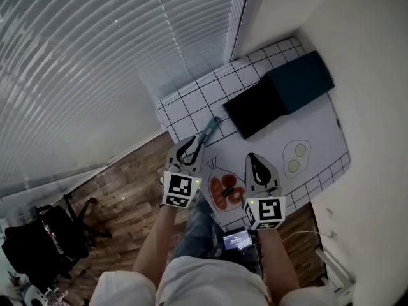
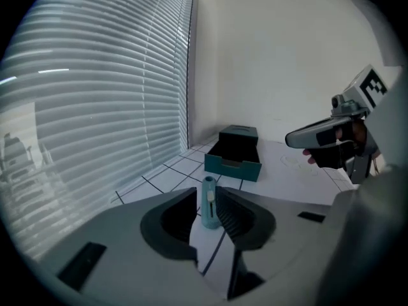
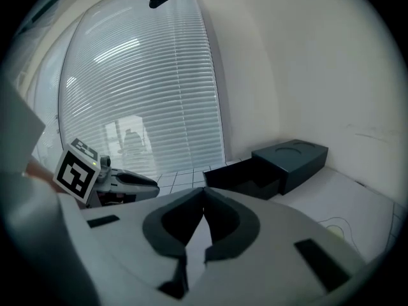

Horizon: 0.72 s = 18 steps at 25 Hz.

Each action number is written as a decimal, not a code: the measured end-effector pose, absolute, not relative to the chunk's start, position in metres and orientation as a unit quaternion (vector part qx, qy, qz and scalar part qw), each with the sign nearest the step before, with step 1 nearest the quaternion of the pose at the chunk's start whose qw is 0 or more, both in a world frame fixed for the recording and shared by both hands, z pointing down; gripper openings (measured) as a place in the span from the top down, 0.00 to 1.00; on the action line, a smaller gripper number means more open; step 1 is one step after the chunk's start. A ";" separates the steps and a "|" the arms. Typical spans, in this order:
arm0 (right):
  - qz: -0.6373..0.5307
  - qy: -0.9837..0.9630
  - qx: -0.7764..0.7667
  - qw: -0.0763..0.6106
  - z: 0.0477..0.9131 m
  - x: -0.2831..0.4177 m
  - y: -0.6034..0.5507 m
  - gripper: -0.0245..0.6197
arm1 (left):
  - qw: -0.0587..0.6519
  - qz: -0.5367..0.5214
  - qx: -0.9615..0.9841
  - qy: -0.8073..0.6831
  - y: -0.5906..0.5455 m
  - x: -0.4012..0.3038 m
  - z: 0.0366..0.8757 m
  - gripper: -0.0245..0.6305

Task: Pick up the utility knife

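Note:
The utility knife (image 1: 208, 132) is slim and teal and lies on the white grid-lined mat (image 1: 191, 97) near the table's left edge. My left gripper (image 1: 191, 146) is at its near end. In the left gripper view the knife (image 2: 209, 203) lies just past the tips, in line with the gap of my left gripper (image 2: 206, 197), whose jaws stand slightly apart without pressing on it. My right gripper (image 1: 254, 159) hovers to the right over the mat, and my right gripper (image 3: 204, 193) has its tips together with nothing between them.
An open black drawer (image 1: 255, 110) juts from a dark teal box (image 1: 303, 81) at the back of the table. The mat carries printed drawings of an egg (image 1: 296, 157) and a plate (image 1: 226, 193). Window blinds (image 1: 95, 56) and wooden floor (image 1: 127, 190) lie to the left.

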State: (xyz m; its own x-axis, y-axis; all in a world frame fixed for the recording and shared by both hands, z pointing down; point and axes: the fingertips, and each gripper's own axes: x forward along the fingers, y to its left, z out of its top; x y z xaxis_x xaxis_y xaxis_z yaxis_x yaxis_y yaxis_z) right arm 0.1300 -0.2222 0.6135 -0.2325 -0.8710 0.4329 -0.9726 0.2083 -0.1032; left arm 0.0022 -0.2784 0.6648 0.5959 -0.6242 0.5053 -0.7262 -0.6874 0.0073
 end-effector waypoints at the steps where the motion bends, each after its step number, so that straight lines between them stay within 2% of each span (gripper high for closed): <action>1: 0.181 -0.764 0.603 0.143 0.615 0.130 -0.222 0.95 | 0.111 0.245 0.888 -0.373 -0.278 0.006 0.670 0.82; 9: 0.197 -0.758 0.604 0.151 0.628 0.128 -0.219 0.95 | 0.116 0.272 0.888 -0.352 -0.283 0.016 0.701 0.72; 18: 0.205 -0.758 0.600 0.152 0.633 0.124 -0.217 0.95 | 0.130 0.313 0.883 -0.325 -0.284 0.022 0.717 0.72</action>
